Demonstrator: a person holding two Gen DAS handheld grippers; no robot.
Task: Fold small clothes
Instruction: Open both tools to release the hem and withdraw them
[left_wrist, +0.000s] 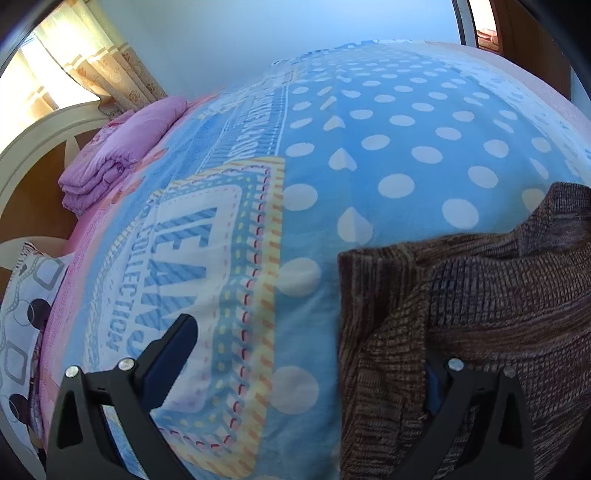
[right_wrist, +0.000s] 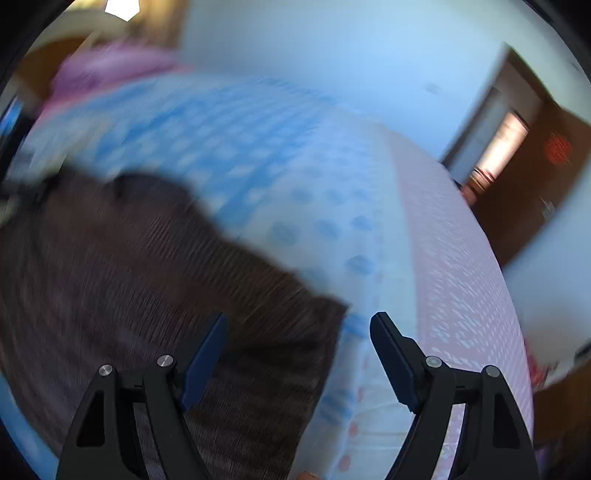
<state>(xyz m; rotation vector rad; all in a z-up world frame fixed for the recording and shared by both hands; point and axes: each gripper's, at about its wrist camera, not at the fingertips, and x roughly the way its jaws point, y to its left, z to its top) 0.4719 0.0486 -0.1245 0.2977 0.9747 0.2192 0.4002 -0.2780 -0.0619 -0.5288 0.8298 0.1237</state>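
Blue polka-dot bedding fills the room before us, covering a bed beneath a pale wall, and on it we see a brown knit garment lying at the near edge. We find the left gripper with its jaws spread wide, one finger over the printed part of the blanket and the other hidden under a fold of the knit, while the right gripper also stands open above the garment's corner, though that view is badly blurred. Farther out we note a folded purple quilt by the white headboard, a patterned pillow, and curtains at the window.
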